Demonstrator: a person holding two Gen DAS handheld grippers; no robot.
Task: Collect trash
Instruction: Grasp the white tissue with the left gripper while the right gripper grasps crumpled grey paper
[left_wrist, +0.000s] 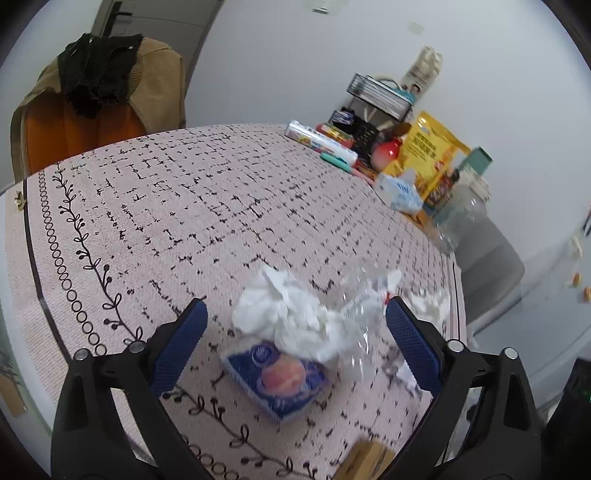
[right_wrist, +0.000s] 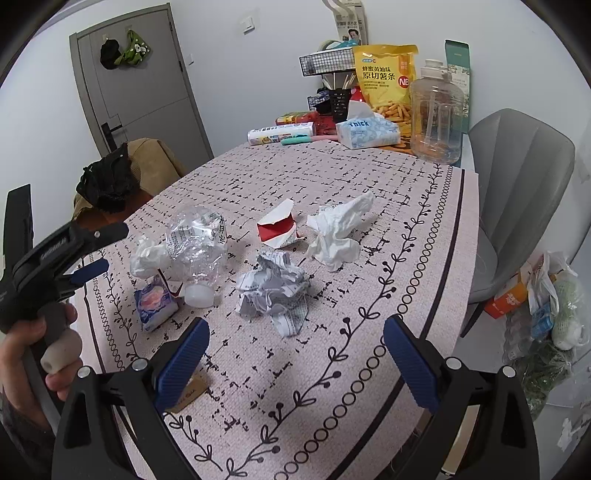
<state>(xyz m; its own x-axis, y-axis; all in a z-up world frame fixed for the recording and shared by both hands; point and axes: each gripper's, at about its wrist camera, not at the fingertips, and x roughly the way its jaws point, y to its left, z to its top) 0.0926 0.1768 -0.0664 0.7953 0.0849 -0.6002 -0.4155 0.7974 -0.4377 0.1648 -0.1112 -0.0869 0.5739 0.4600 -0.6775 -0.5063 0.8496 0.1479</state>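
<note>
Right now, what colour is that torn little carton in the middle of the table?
Red and white; the carton shows best in the right wrist view.

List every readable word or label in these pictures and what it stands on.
"Thick": tissue box.
"蜂蜜黄油味", "原切薯条", "NB": yellow snack bag.
Too small or blurred to read: crushed bottle label, crumpled printed paper, blue packet, roll and wall poster.

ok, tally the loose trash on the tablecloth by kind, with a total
White tissue wads: 2, one beside the bottle, one toward the far right
Crushed clear bottle: 1
Printed paper ball: 1
Red and white carton: 1
Blue snack wrapper: 1
Total: 6
</note>
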